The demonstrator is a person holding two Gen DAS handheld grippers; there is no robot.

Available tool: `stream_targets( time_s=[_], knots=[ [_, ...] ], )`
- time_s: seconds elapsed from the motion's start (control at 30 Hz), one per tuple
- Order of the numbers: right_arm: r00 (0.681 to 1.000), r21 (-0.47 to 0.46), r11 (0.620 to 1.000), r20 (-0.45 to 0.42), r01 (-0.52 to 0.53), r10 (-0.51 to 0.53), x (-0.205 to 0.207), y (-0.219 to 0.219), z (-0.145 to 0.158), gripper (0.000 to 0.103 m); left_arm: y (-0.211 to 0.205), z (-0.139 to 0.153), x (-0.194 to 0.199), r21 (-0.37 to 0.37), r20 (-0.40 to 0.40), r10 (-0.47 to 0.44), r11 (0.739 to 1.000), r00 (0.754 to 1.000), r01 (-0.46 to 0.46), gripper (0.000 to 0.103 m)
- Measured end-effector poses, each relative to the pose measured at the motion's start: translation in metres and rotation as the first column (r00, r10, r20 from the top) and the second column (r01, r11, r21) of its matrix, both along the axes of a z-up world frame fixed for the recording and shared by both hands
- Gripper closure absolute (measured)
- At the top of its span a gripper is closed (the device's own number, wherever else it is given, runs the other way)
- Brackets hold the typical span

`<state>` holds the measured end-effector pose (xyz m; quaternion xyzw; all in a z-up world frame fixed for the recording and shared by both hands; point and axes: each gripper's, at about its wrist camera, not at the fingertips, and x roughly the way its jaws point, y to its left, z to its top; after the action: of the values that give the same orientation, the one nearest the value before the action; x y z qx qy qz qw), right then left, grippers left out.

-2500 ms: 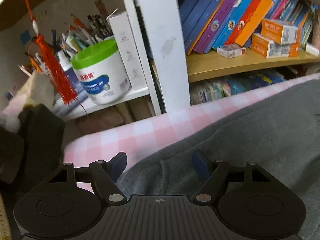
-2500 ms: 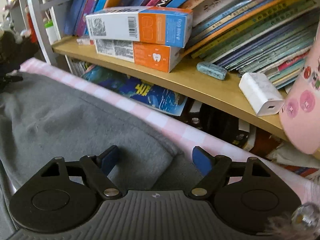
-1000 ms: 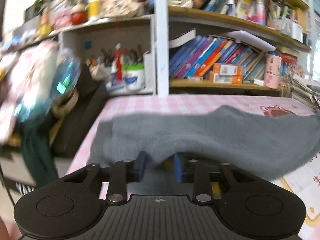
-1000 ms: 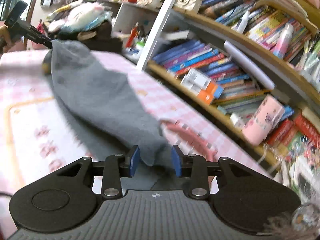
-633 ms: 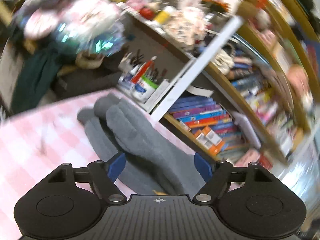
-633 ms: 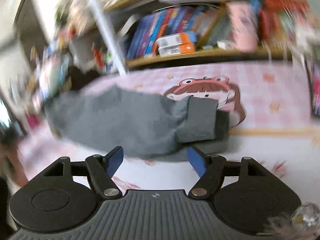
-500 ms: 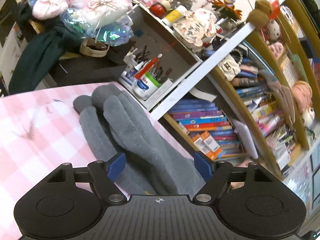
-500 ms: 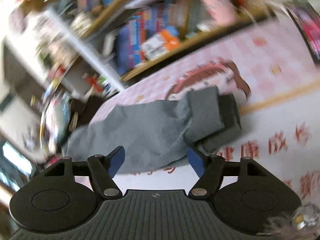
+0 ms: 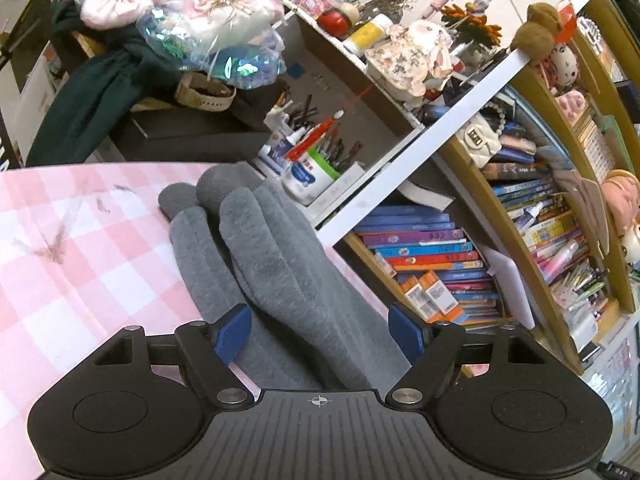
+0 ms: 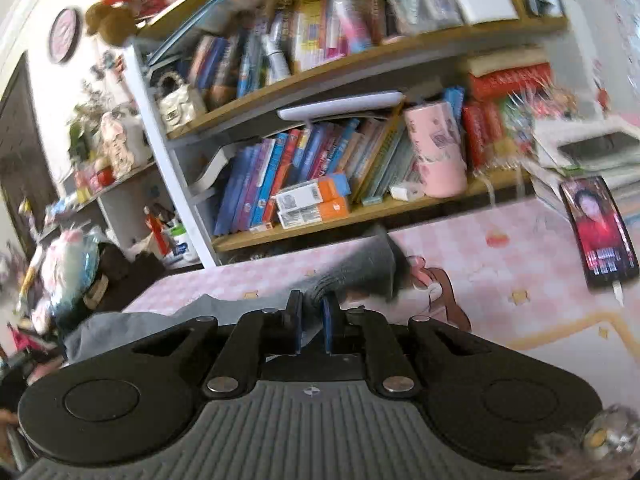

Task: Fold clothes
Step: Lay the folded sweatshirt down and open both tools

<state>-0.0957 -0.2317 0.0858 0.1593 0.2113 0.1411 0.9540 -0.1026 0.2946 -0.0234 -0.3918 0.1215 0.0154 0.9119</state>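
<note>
pink checked tablecloth [image 9: 72,264] carries the grey garment [image 9: 276,264] mid-frame, my left tongs [image 9: 320,330] gaping wide above it, my right tongs [image 10: 311,322] pinching its edge [image 10: 320,286], probably for folding.

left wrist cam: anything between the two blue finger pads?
Yes. In the left wrist view the folded grey fleece garment runs up between the open left gripper pads, lying on the pink checked tablecloth.

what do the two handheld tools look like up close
Both match: the left tool and right tool have a black ribbed base with a small crosshair mark, round discs either side, silver pivot screws, black linkage arms and blue finger pads. No cables or sleeves are visible.
</note>
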Motion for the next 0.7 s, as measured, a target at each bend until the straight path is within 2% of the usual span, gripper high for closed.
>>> stream_targets(
  time_s=[0.1, 0.17, 0.27, 0.37, 0.53, 0.6, 0.7],
  knots=[
    [0.979, -0.021, 0.999, -0.200, 0.039, -0.042, 0.020, -0.010, -0.038, 0.093, 0.000, -0.001, 0.001, -0.003, -0.011, -0.015, 1.000, 1.000, 0.015, 0.025],
    [0.962, -0.008, 0.999, -0.268, 0.049, -0.049, 0.026, -0.013, -0.058, 0.087, 0.001, -0.002, 0.001, -0.016, -0.009, -0.023, 1.000, 1.000, 0.023, 0.025],
    [0.965, -0.018, 0.997, -0.251, 0.077, -0.079, 0.021, -0.015, -0.064, 0.068, 0.002, -0.003, -0.001, -0.020, -0.001, -0.022, 1.000, 1.000, 0.022, 0.025],
    [0.967, -0.041, 0.995, -0.233, 0.093, -0.100, 0.015, -0.017, -0.058, 0.060, 0.000, -0.002, 0.001, 0.005, -0.023, -0.008, 1.000, 1.000, 0.008, 0.025],
    [0.992, -0.166, 0.986, -0.125, 0.005, -0.026, 0.016, 0.012, -0.046, 0.049, -0.001, -0.001, 0.001, 0.010, -0.029, -0.007, 1.000, 1.000, 0.007, 0.025],
    [0.997, -0.220, 0.975, -0.082, -0.029, 0.011, 0.017, 0.025, -0.042, 0.039, -0.001, -0.001, 0.001, 0.012, -0.031, -0.007, 1.000, 0.999, 0.007, 0.025],
    [0.997, -0.303, 0.950, -0.022, -0.075, 0.071, 0.018, 0.044, -0.035, 0.034, -0.002, 0.000, 0.002, 0.013, -0.033, -0.006, 1.000, 0.999, 0.007, 0.025]
  ],
)
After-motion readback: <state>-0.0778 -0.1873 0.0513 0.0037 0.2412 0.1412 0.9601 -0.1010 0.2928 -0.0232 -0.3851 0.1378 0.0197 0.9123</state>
